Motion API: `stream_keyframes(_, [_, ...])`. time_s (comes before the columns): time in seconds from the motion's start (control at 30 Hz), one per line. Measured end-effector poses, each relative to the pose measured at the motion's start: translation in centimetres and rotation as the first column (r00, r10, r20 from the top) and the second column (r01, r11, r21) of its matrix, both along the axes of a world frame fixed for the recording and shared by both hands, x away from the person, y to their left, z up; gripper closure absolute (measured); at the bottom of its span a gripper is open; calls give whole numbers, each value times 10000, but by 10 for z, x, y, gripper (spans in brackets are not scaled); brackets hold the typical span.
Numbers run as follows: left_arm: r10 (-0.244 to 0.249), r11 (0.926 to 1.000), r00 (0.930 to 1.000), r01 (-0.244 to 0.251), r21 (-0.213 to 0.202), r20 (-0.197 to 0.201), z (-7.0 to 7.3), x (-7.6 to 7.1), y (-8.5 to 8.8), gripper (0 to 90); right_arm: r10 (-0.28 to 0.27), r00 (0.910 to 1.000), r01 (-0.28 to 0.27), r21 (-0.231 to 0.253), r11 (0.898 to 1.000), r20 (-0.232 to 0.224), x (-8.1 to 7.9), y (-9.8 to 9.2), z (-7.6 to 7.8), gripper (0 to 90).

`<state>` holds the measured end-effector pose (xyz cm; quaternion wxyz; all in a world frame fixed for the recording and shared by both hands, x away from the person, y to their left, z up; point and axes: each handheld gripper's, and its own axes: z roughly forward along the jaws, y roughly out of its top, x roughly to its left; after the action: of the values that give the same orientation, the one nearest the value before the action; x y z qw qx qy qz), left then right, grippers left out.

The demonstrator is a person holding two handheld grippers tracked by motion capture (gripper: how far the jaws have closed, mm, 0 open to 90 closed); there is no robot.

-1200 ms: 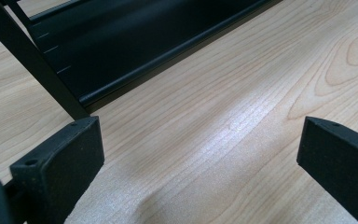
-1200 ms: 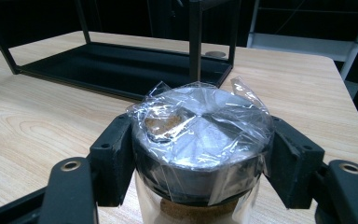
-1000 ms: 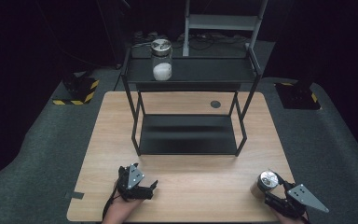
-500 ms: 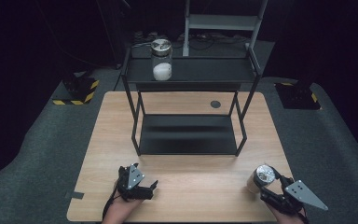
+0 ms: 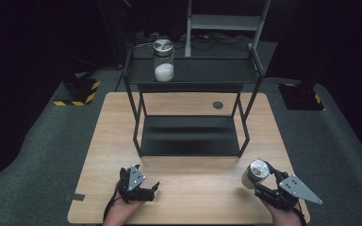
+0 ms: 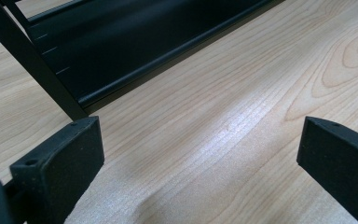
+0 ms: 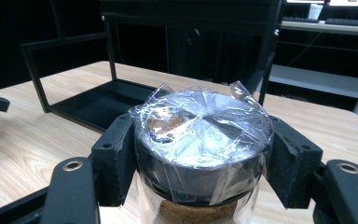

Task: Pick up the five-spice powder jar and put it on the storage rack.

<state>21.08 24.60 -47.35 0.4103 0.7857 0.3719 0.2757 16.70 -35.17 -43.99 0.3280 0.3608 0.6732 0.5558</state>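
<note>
Since the earlier frames, we see the right tool (image 5: 259, 181) and its jar (image 5: 255, 173) shifted a little toward the left and upward in the high view, while the left tool (image 5: 146, 192) sits where it was.

From the high view, we find the wooden surface (image 5: 188, 197) filling the middle of the frame, with a black two-level rack (image 5: 193, 136) standing on its far half. On the rack's top shelf, at the upper left, stands a glass jar with white contents (image 5: 163, 60) and a metal lid. A small dark disc (image 5: 218, 105) lies on the surface behind the rack, right of centre. At the lower left the left tool rests low over the surface, held by a hand (image 5: 122, 212). At the lower right the right tool holds the jar, its foil-like top catching the light.

Through the left gripper view, we see the two black jaws spread wide apart with bare wood between them, so this tool is released. The rack's lower shelf (image 6: 135, 42) crosses the upper left of the frame.

Through the right gripper view, we see both jaws pressed against the dark lid (image 7: 200, 154) of the jar, which is wrapped in clear film; brown contents show below. This tool is clenched on the jar at the frame's centre, with the rack behind it.
</note>
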Motion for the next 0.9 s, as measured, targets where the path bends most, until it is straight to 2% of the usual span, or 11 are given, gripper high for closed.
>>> stream_keyframes(0.4, [-49,10000,10000,49,-30,8,0,0,1,9,319,9990,-324,153,9994,303,15,20,18,338])
stream_keyframes(0.9, [-84,9999,10000,84,-85,9,-1,0,2,9,571,9978,-584,396,9975,330,35,38,33,338])
